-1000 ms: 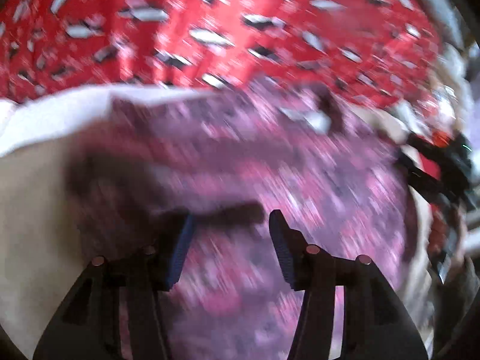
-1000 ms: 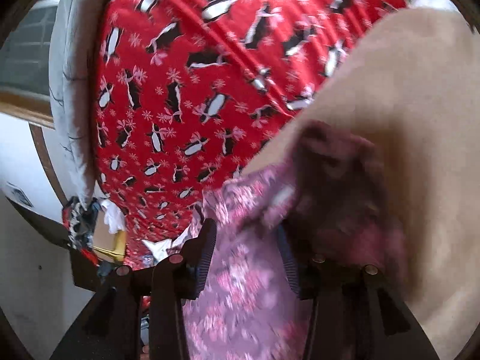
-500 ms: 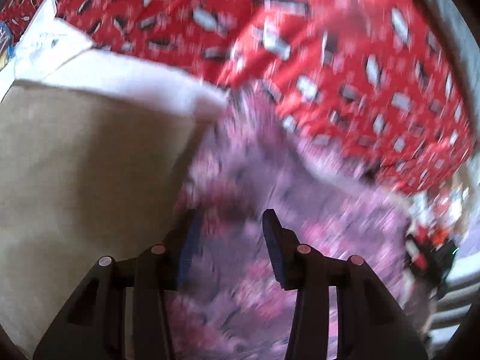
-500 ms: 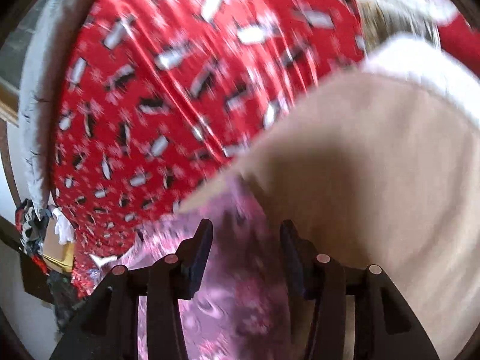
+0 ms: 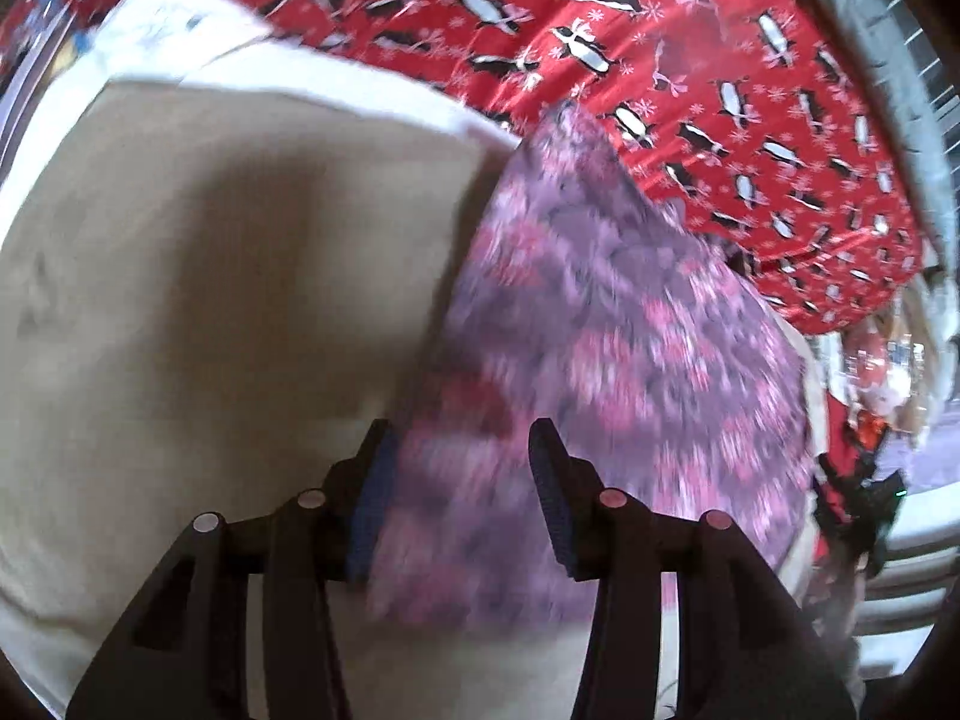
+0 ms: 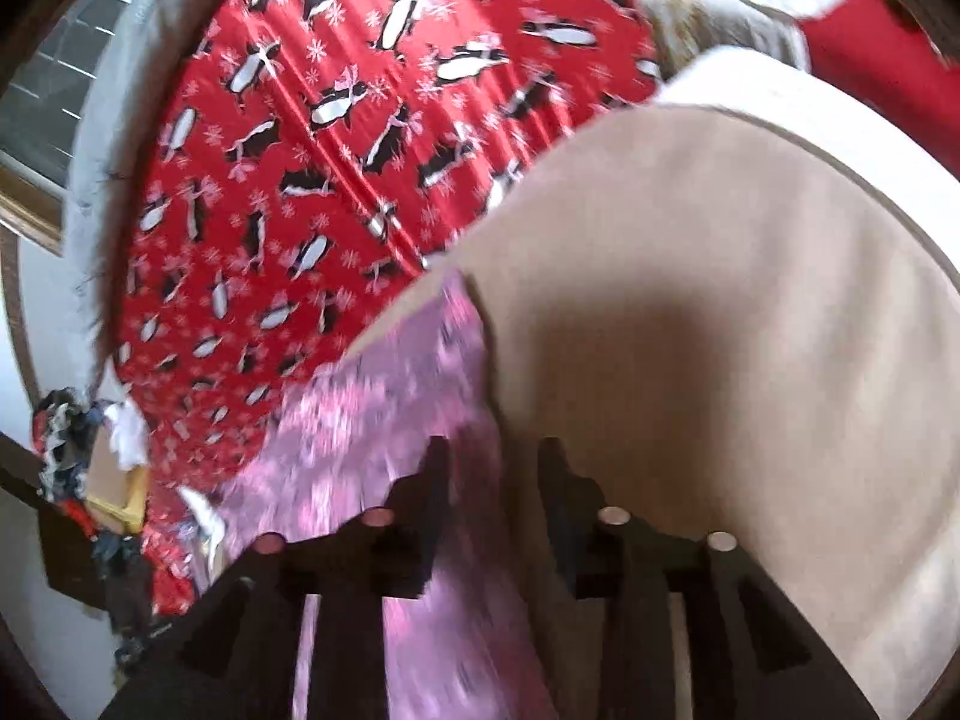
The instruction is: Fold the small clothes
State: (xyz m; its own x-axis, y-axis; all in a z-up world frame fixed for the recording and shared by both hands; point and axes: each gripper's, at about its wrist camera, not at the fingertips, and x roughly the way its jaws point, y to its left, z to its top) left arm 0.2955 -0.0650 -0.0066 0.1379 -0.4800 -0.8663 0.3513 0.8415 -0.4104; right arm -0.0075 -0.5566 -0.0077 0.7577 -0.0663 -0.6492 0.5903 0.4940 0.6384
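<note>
A purple and pink floral garment (image 5: 600,312) lies on a beige padded surface (image 5: 210,300). In the left wrist view its left edge runs along the inside of the left finger. My left gripper (image 5: 459,438) hovers over that edge, its jaws opening, cloth between them and no pad pressing on it. In the right wrist view the same garment (image 6: 372,420) stretches off to the left, its right edge under the left finger. My right gripper (image 6: 493,450) has its jaws closing, with cloth edge and beige surface (image 6: 720,300) showing in the gap. Motion blur smears the garment in both views.
Red fabric printed with penguins (image 5: 660,60) covers the area behind the beige surface and shows again as red penguin fabric (image 6: 360,150). A white border (image 6: 780,90) rims the beige surface. Dark red and black clutter (image 6: 60,438) sits far left, below a window (image 6: 60,78).
Both grippers have swept sideways across the garment to its opposite edges, so much more bare beige surface shows. The bunched dark fold by the right gripper is gone from view.
</note>
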